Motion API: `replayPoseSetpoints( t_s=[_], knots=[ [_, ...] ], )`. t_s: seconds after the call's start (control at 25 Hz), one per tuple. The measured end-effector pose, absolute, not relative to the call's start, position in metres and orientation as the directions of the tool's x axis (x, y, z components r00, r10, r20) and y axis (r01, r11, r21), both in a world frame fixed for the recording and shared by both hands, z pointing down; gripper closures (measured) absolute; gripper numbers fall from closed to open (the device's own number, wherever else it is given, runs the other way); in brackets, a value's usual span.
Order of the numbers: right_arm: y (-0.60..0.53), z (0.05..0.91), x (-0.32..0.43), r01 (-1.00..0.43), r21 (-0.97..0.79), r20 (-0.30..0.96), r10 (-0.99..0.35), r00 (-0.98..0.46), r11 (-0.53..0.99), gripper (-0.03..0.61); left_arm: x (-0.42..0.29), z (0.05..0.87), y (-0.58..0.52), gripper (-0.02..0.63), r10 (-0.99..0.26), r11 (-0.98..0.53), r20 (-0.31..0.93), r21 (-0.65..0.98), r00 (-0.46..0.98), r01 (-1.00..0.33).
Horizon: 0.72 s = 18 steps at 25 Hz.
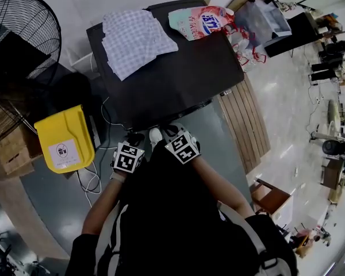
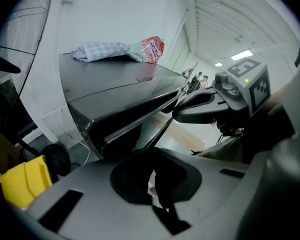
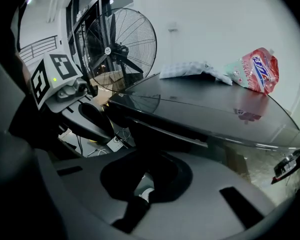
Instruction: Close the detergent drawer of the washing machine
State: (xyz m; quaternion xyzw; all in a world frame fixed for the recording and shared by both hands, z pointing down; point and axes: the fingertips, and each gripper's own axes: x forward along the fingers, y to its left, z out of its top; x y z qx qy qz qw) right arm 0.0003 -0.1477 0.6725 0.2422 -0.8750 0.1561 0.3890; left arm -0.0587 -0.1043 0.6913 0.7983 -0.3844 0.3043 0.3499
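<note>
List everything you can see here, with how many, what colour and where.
washing machine: one, black top, centre
cloth: one, checked white and grey, on the machine's top
detergent bag: one, pink and green, on the top beside the cloth
fan: one, black, far left
bin: one, yellow, floor left of the machine
wooden slats: one panel, brown, floor right of the machine
cables: several, white, floor by the bin
left gripper: one, black fingers shut, empty, before the machine
right gripper: one, black fingers shut, empty, beside the left
</note>
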Motion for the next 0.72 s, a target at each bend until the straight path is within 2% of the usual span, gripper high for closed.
replayPoseSetpoints(
  t_s=[0.24,0.44,0.72],
  knots=[
    [-0.148,0.678,-0.004,-0.502,-0.09,0.772,-0.258,-0.581,0.86,0.563,-0.059,0.695,-0.106,0.603,-0.372,-0.45,0.762,0.351,0.53,-0.821],
    [-0.162,0.674,-0.005,-0.53,-0.101,0.774,-0.268,-0.574,0.842,0.563,-0.068,0.694,-0.12,0.604,-0.406,-0.417,0.769,0.325,0.494,-0.849],
    [-0.161,0.682,-0.007,-0.489,-0.1,0.794,-0.227,-0.565,0.867,0.563,-0.077,0.699,-0.122,0.604,-0.401,-0.37,0.772,0.356,0.493,-0.858]
  ],
)
